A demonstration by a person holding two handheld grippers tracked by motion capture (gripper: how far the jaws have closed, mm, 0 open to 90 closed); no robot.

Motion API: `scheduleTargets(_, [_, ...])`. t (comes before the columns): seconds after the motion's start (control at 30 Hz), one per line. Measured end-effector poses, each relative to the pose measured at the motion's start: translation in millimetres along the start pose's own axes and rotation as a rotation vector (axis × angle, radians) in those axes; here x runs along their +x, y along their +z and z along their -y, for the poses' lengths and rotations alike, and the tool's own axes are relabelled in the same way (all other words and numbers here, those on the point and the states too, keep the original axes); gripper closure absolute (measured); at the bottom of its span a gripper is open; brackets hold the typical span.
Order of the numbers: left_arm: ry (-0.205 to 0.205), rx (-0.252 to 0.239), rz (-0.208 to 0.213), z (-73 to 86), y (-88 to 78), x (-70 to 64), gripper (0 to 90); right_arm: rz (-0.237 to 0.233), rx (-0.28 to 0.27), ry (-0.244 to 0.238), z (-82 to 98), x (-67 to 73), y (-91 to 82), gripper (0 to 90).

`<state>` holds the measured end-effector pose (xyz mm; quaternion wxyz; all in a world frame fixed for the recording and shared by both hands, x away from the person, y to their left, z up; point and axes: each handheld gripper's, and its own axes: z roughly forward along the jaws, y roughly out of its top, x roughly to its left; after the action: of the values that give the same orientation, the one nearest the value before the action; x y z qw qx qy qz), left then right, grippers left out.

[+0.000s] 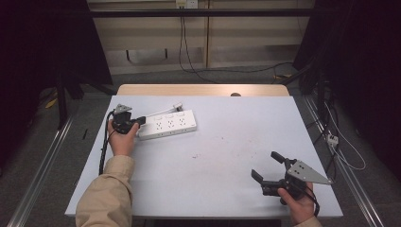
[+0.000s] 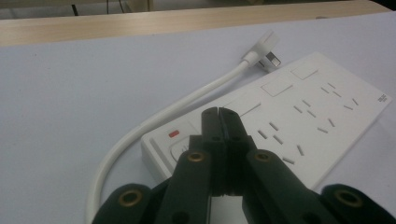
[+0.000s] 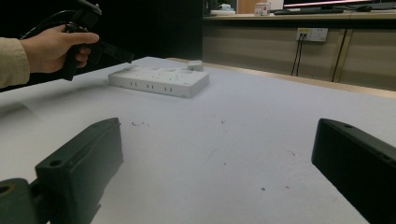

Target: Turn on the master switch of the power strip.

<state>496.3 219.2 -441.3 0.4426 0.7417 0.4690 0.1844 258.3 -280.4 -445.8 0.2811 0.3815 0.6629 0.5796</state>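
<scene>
Over by the far left corner of the smooth pale table lies a flat white plastic power strip, its rounded cord looping back to an angled plug. Just above its switch end, the left gripper has its black jaws pressed together, empty. Near the front right corner, the right gripper holds its blocky jaws wide apart, empty.
</scene>
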Motion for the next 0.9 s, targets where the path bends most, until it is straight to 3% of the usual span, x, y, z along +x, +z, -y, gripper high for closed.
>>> scheduleTargets(0.9, [0.005, 0.01, -0.038, 2.2, 2.2, 6.7, 90.0, -0.001, -0.002, 0.003, 0.4, -0.6, 0.3, 1.5])
